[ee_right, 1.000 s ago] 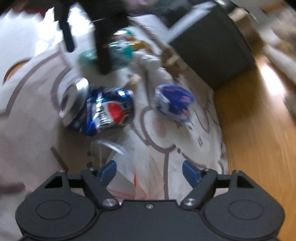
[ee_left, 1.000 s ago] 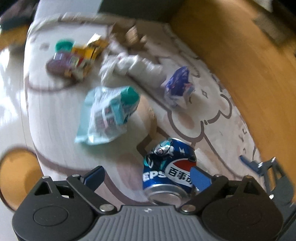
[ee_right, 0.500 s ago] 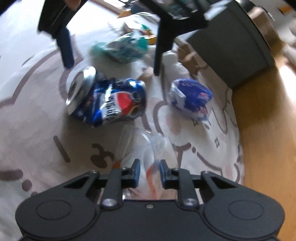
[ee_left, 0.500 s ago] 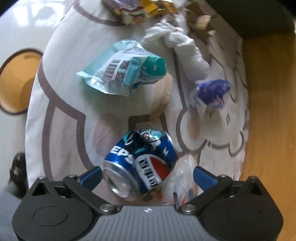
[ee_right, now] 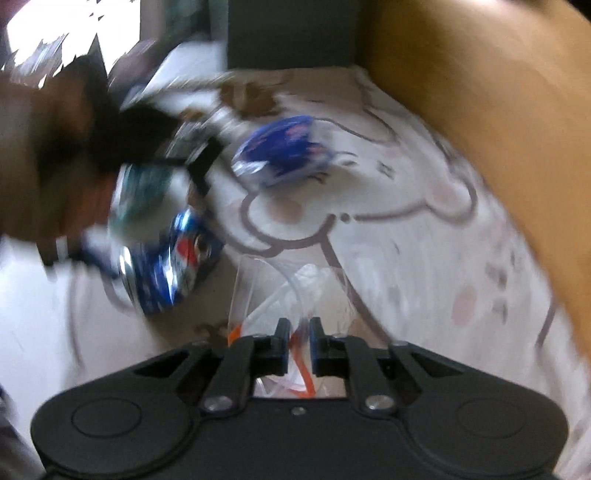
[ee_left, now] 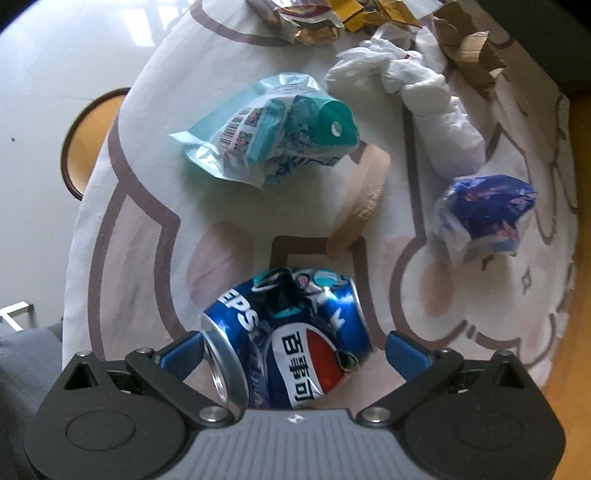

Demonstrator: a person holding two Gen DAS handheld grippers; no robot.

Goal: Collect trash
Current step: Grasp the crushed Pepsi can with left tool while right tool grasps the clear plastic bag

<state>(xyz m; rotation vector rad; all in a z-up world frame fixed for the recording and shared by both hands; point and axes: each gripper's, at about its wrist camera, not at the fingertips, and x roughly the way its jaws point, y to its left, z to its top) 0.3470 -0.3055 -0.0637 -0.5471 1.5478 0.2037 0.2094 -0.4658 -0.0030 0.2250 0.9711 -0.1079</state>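
Note:
A crushed blue Pepsi can [ee_left: 291,339] lies on its side on the white cartoon-print cloth [ee_left: 133,206]. My left gripper [ee_left: 295,354] is open with its blue-padded fingers on either side of the can. The can also shows in the blurred right wrist view [ee_right: 170,258]. My right gripper [ee_right: 298,343] is shut on a clear plastic bag [ee_right: 291,288] with orange markings, held just above the cloth.
On the cloth lie a teal wipes packet [ee_left: 273,136], a crumpled white plastic bag [ee_left: 424,96], a blue-and-white wrapper [ee_left: 484,210], torn cardboard [ee_left: 469,48] and snack wrappers [ee_left: 325,18]. A wooden floor [ee_right: 498,92] lies to the right, a dark box [ee_right: 291,33] behind.
My left gripper has come down closer, its fingers now straddling the can. My right gripper closed on the clear bag and has lifted and swung it right.

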